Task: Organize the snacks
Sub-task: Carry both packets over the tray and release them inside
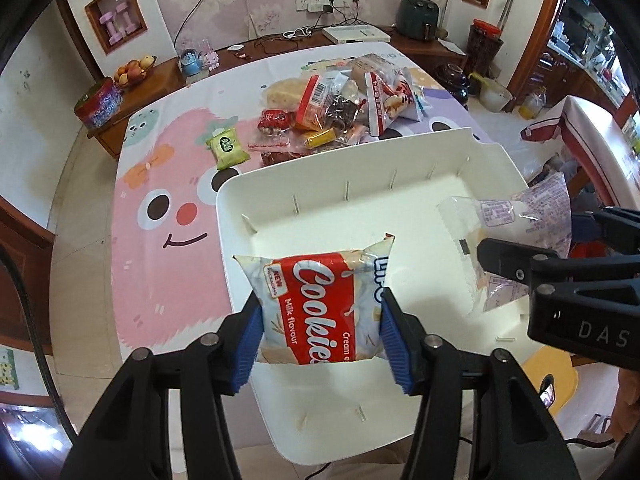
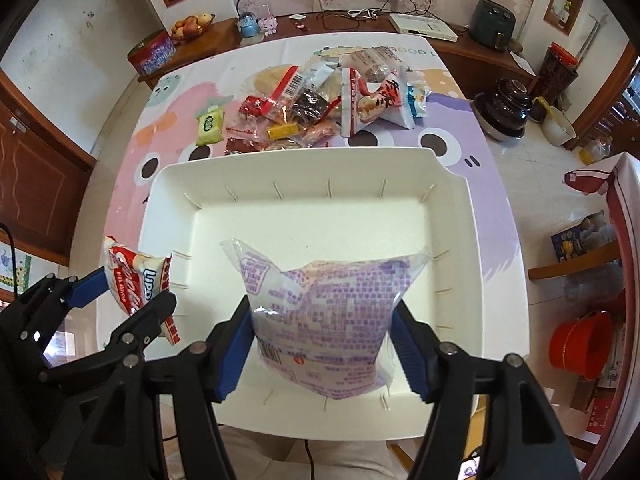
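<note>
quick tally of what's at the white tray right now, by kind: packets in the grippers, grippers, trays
Snack packets between gripper jaws: 2, the red-and-white cookies packet and the purple-printed clear plastic packet
Hand-held grippers: 2, the left hand-held gripper and the right hand-held gripper
White plastic trays: 1
Total: 5

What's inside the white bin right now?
The white bin shows only bare floor. The cookies packet and purple packet sit between the fingers above it, and they hide the floor directly beneath them.
</note>
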Demonstrator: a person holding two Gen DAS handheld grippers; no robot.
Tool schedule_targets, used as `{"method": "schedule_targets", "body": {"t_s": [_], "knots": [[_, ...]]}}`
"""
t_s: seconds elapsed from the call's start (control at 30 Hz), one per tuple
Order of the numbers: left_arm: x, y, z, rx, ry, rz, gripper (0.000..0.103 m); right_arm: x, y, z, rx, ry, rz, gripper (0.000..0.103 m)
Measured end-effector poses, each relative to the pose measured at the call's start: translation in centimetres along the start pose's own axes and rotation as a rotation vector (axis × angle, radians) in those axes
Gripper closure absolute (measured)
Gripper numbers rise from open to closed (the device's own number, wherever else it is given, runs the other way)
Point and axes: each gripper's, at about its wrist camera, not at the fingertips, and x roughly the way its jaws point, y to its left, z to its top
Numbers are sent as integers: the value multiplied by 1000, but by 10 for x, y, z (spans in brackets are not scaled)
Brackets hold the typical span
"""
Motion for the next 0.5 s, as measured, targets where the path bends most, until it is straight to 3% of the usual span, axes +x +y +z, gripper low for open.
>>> {"method": "schedule_targets", "body": {"t_s": [0.07,0.1,0.5], "knots": [[-2,-1,1,6,-4,9,18,0,-2,1,5,7,-12,34],[-3,-2,2,8,-8,14,16,0,-3,1,11,7,-16,34],[-12,-1,7,-13,-35,12,15,-4,-13,-2,52,18,-40,34]]}}
